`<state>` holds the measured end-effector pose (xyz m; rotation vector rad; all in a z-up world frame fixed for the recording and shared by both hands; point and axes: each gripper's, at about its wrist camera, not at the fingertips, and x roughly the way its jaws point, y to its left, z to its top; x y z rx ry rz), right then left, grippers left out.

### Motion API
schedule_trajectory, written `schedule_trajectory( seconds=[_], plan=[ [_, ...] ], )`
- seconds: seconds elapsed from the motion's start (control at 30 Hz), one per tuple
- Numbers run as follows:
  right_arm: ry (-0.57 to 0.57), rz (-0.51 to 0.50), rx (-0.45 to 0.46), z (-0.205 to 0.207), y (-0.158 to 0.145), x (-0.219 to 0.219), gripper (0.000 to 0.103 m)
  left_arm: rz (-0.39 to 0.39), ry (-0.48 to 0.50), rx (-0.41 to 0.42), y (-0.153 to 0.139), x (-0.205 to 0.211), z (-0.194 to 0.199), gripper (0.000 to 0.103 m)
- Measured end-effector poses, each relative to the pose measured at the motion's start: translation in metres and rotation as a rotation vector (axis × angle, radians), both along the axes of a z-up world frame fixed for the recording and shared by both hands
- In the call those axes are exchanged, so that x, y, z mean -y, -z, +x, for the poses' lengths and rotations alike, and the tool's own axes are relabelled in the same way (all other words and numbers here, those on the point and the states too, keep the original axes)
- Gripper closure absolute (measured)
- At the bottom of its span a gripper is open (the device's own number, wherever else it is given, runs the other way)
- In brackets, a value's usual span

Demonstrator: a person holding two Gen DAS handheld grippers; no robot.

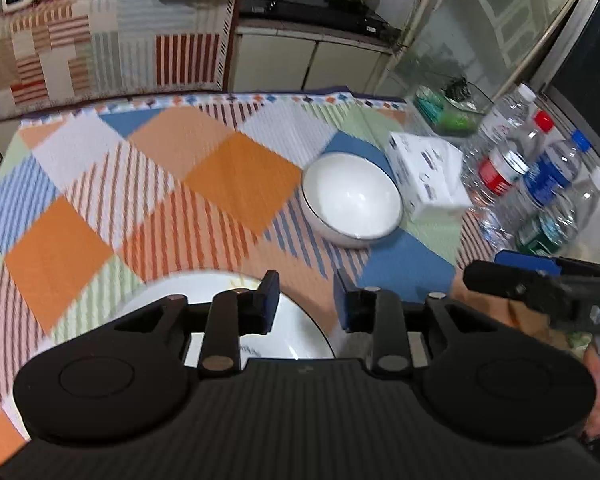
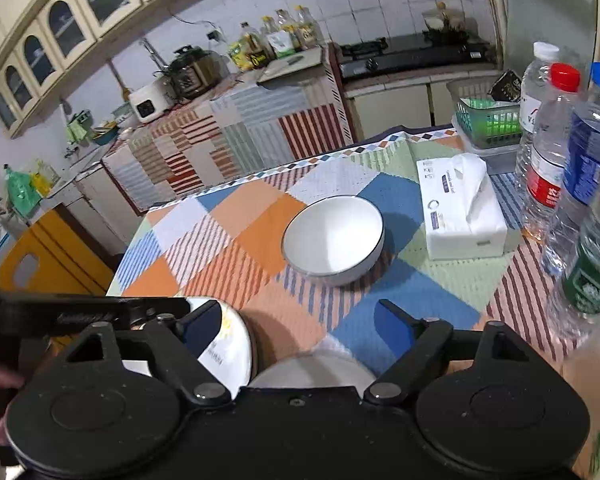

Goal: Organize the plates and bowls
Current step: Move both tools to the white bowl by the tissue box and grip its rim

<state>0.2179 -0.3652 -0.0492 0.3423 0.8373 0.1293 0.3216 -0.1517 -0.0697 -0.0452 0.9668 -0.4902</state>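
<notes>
A white bowl [image 1: 351,199] with a thin dark rim stands on the checked tablecloth; it also shows in the right wrist view [image 2: 333,238]. A white plate [image 1: 228,328] with a printed pattern lies under my left gripper [image 1: 305,300], which is open and empty above its right edge. In the right wrist view the plate [image 2: 228,344] sits at lower left, and a second white dish [image 2: 311,372] lies just below my right gripper [image 2: 296,320], which is open and empty. The right gripper also shows in the left wrist view [image 1: 539,280].
A tissue box [image 1: 427,176] lies right of the bowl [image 2: 463,212]. Several water bottles [image 1: 539,176] stand at the table's right edge [image 2: 555,152]. A green basket [image 2: 487,120] sits at the far right corner. A kitchen counter and stove lie beyond the table.
</notes>
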Motion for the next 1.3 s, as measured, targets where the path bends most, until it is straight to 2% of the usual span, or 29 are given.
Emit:
schedule_trajectory(
  seconds=[0.17, 0.27, 0.37, 0.47, 0.57, 0.63, 0.83, 0.87, 0.93, 1.07, 1.13, 1.23, 1.3],
  plan=[
    [0.047, 0.055, -0.089, 0.043, 0.021, 0.009, 0.027, -0.008, -0.019, 0.018, 0.011, 0.006, 0.028, 0.066],
    [0.07, 0.059, -0.128, 0.061, 0.034, 0.012, 0.028, -0.044, -0.066, -0.061, 0.026, 0.006, 0.051, 0.063],
    [0.08, 0.109, -0.176, 0.076, 0.048, 0.018, 0.029, -0.104, -0.1, -0.098, 0.039, 0.006, 0.067, 0.063],
    [0.111, 0.111, -0.215, 0.091, 0.062, 0.023, 0.03, -0.135, -0.131, -0.124, 0.051, 0.008, 0.078, 0.063],
    [0.154, 0.158, -0.248, 0.107, 0.078, 0.034, 0.032, -0.118, -0.115, -0.078, 0.056, 0.019, 0.082, 0.063],
    [0.176, 0.195, -0.276, 0.117, 0.092, 0.04, 0.037, -0.101, -0.092, -0.048, 0.057, 0.028, 0.082, 0.062],
    [0.201, 0.209, -0.326, 0.139, 0.122, 0.041, 0.056, -0.032, -0.084, -0.041, 0.075, 0.052, 0.095, 0.062],
    [0.198, 0.207, -0.326, 0.141, 0.124, 0.041, 0.063, -0.036, -0.075, -0.058, 0.079, 0.054, 0.098, 0.062],
    [0.201, 0.199, -0.319, 0.14, 0.126, 0.04, 0.076, -0.07, -0.041, -0.129, 0.089, 0.058, 0.107, 0.064],
    [0.217, 0.169, -0.264, 0.134, 0.122, 0.037, 0.076, -0.118, -0.05, -0.148, 0.095, 0.057, 0.109, 0.07],
    [0.209, 0.151, -0.256, 0.134, 0.123, 0.037, 0.077, -0.127, -0.046, -0.163, 0.097, 0.058, 0.107, 0.084],
    [0.21, 0.179, -0.251, 0.136, 0.125, 0.043, 0.079, -0.087, -0.042, -0.143, 0.096, 0.062, 0.101, 0.086],
    [0.209, 0.195, -0.254, 0.138, 0.129, 0.047, 0.08, -0.103, -0.06, -0.149, 0.093, 0.061, 0.098, 0.087]
  ],
)
